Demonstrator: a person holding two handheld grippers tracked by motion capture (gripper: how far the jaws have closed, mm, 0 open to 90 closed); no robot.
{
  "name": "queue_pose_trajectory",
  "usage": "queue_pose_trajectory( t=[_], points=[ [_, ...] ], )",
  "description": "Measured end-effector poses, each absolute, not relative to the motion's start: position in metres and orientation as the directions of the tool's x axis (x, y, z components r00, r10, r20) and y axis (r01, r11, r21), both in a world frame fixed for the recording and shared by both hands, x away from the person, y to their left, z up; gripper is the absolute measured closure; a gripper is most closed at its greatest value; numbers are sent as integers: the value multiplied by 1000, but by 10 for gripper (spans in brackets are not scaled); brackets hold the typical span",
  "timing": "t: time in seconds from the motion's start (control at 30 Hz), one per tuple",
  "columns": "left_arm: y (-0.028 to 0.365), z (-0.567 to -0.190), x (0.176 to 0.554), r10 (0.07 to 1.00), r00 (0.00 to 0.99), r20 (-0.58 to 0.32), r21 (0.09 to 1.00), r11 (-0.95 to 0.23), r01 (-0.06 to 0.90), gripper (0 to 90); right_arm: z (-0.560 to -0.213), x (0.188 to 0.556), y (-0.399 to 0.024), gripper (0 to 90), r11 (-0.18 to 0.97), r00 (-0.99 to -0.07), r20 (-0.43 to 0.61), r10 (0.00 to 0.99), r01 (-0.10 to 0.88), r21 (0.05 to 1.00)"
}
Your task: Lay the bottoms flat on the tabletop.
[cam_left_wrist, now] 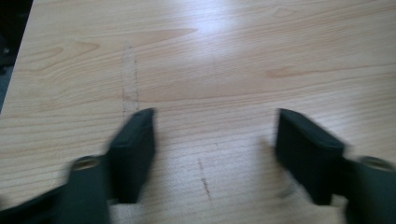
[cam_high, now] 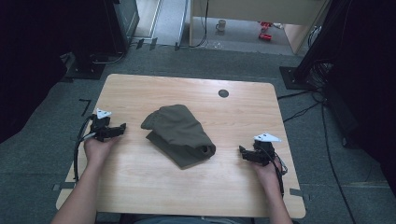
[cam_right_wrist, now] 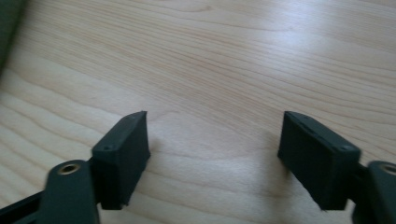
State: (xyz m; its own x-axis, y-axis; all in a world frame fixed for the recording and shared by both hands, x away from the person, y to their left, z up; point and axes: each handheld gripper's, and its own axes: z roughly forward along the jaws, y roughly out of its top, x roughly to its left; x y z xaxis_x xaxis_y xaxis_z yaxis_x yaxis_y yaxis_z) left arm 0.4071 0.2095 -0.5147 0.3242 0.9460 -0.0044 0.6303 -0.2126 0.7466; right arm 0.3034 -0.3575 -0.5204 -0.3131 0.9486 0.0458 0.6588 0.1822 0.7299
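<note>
A: We've got the cloth (cam_high: pixel 180 134) lying mid-table (cam_high: pixel 140 186), an olive bundle, folded over itself with a rolled bit at the near right corner. Both grippers sit well apart from it, one on either side.

B: Right, and it looks soft and light to us. Nothing stiff in it, so it will sag and drape the moment we lift one end. Not fragile, not slippery either, we'd say; the weave should give the pads plenty to bite on.

A: So where do we take hold?

B: We'd go for the edges. The far left corner, where the fold bulges, suits the left gripper (cam_high: pixel 116 129); the near right end by the roll suits the right gripper (cam_high: pixel 244 154). Pinch a single layer if we mean to spread it, the whole stack if we mean to move it. That's our guess, mind.

A: And the jaws?

B: In the left gripper view, the left gripper (cam_left_wrist: pixel 215 135) has its jaws spread wide, only bare wood between them, nothing touched. Same story in the right gripper view: the right gripper (cam_right_wrist: pixel 212 140) gapes over the grain, empty, with a sliver of cloth (cam_right_wrist: pixel 8 32) showing at the upper left edge.

A: So both wide and holding nothing, cloth untouched.
</note>
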Motion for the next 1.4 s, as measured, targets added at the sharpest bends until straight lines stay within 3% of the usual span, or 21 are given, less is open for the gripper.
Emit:
queue_pose_trajectory(
  t=[0.03,0.2,0.3,0.83,1.4],
  points=[
    [209,-514,407,941,339,-12,744,-218,632,395,-518,303,-354,292,182,-328,61,943,657,732],
    [206,-510,404,931,364,-40,732,-221,644,417,-512,300,-349,318,181,-358,80,930,637,749],
    [203,-503,399,917,393,-63,739,-222,636,414,-507,298,-345,354,177,-383,100,919,623,762],
    [184,-479,379,861,503,-74,772,-270,576,390,-481,304,-319,373,223,-498,136,856,594,773],
    [157,-470,363,792,604,-94,761,-333,556,366,-440,315,-264,400,338,-640,88,763,511,791]
  ],
)
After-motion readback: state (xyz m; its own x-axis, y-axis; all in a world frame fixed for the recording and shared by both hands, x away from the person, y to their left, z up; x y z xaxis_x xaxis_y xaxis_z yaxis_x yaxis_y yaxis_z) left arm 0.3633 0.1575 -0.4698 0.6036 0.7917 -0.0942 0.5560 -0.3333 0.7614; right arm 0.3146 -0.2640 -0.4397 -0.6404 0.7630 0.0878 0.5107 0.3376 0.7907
